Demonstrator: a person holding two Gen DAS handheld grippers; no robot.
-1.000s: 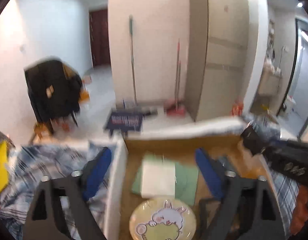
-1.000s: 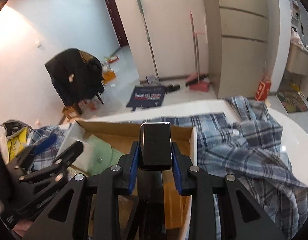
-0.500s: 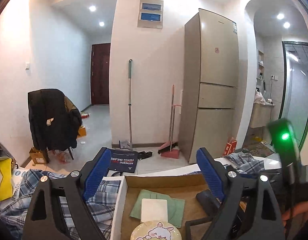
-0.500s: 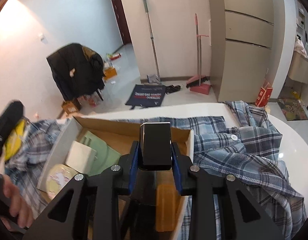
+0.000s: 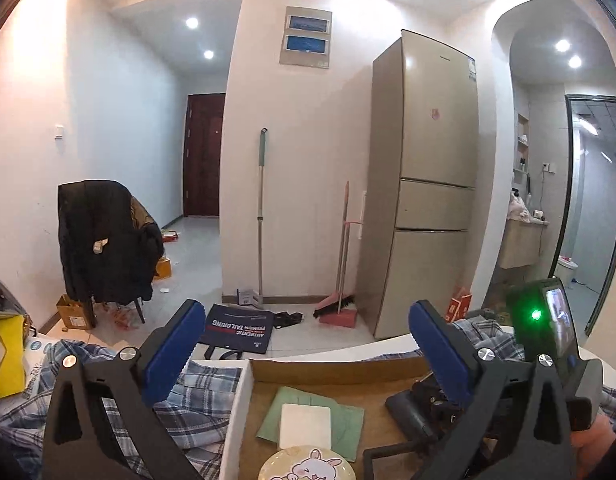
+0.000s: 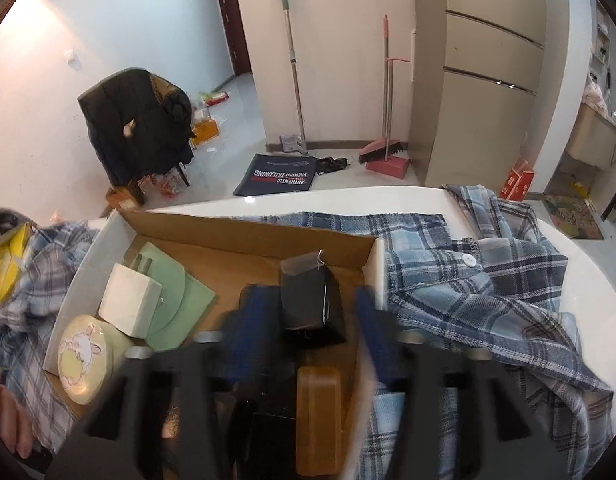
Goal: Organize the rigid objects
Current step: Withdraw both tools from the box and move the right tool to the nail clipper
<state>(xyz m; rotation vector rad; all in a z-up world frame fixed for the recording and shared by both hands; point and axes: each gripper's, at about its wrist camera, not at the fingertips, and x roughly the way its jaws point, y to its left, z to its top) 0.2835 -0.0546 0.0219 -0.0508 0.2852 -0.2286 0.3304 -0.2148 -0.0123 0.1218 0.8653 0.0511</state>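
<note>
The right gripper (image 6: 311,312), jaws opening, releases the black box (image 6: 312,304) inside the cardboard box (image 6: 248,236); lift straight up (avoid tipping it). The left gripper (image 5: 304,352) hovers, jaws opening, empty.

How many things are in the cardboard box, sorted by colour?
Green: 1, the flat green piece
White: 1, the white block
Pale yellow: 1, the round bunny tin
Black: 1, the black box between the opening right tongs
Orange-brown: 1, the orange block
Total: 5 that I can tell apart in the cardboard box.
</note>
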